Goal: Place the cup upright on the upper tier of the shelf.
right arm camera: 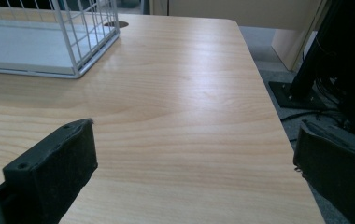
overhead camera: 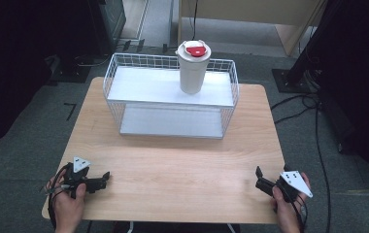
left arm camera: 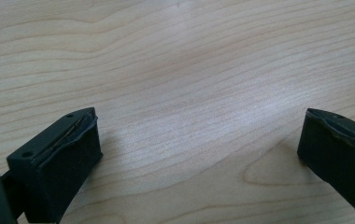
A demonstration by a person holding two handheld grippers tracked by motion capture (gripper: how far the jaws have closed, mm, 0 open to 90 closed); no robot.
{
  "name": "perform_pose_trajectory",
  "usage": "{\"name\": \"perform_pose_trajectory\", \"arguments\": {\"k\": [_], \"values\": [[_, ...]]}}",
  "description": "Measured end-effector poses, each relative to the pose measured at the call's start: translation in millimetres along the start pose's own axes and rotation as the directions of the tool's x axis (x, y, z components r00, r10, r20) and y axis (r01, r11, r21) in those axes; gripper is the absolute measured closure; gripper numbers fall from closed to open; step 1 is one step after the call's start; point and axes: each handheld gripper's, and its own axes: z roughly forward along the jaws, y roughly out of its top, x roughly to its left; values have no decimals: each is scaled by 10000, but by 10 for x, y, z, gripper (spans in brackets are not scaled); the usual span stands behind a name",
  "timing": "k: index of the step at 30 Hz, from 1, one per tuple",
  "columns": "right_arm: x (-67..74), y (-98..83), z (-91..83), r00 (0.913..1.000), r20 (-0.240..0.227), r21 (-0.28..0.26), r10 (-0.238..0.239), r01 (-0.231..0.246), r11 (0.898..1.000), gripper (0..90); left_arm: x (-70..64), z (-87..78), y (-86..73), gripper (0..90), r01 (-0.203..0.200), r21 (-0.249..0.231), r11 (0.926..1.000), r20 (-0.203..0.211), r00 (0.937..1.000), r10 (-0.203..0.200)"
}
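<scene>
Left gripper & right gripper both released, jaws wide, low at table near edge, bare wood btwn them. Right gripper view adds table's right edge w/ floor beyond. Cup sits far off on wire rack top shelf, right of centre.

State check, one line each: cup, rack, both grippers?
cup: upright on the rack's top shelf, lid with red centre on.
wire rack: upright on the table, lower shelf bare.
left gripper: open, holding nothing, low over the table.
right gripper: open, holding nothing, near the table's edge.
</scene>
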Motion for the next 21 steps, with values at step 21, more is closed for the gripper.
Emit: {"name": "perform_pose_trajectory", "arguments": {"k": [21], "values": [[-246,-68,-66,9993,-266,1918,248,-192,9812,0,0,0,-1,0,1,-5,10000,-1,10000,-1]]}}
